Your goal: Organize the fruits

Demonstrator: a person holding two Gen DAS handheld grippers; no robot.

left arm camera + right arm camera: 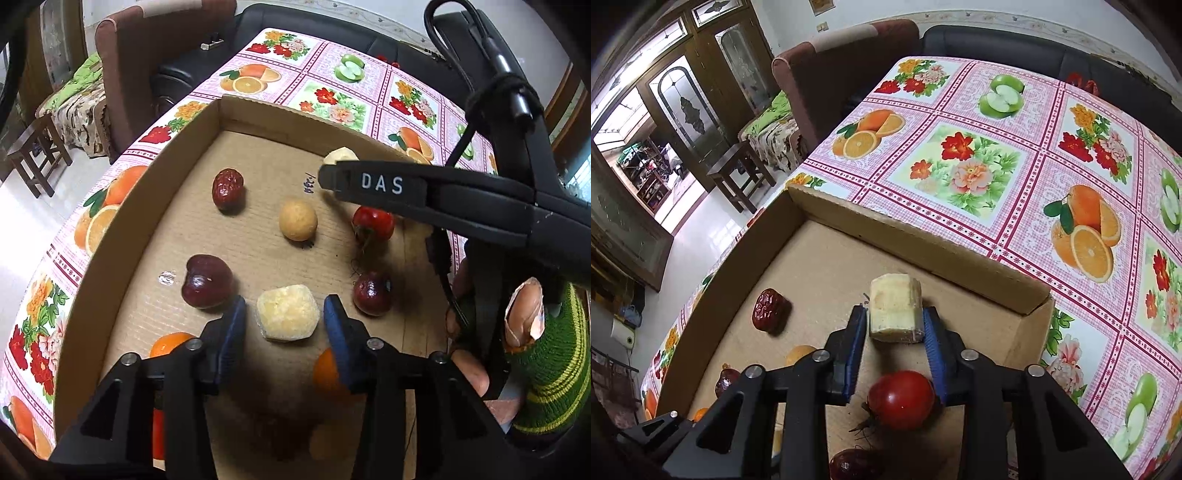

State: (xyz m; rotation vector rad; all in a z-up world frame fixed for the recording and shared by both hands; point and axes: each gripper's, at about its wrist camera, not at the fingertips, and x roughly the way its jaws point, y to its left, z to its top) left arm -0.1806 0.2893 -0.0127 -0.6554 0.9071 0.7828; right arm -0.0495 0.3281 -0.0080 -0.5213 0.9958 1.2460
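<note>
Landmark: cardboard tray (155,221), shallow, open-topped, sitting on a tabletop (997,155) covered in a fruit-and-flower cloth.

Left claw (284,314): pads apart, straddling a pale yellow peeled chunk (287,313) that rests on the tray floor near the tray's near end. Visible gaps on both sides of the chunk; no pad contact.

Right claw (894,325): pads apart around a pale banana piece (894,312) standing close to the tray's far wall. Left pad clear of it; right pad just beside it, contact not certain. The piece sits on the tray floor.

Other fruit on the tray floor:
- wrinkled red date (228,189), toward the far left corner
- round tan fruit (297,220), mid-tray
- red tomato-like fruit (901,399), under the right claw
- dark red cherry (207,281), beside the left wall of the tray
- second dark red fruit (373,293), right of the yellow chunk
- orange pieces (170,343), at the near end, partly hidden by the left claw's frame

A hand in a green striped sleeve (550,354) holds the right tool.
</note>
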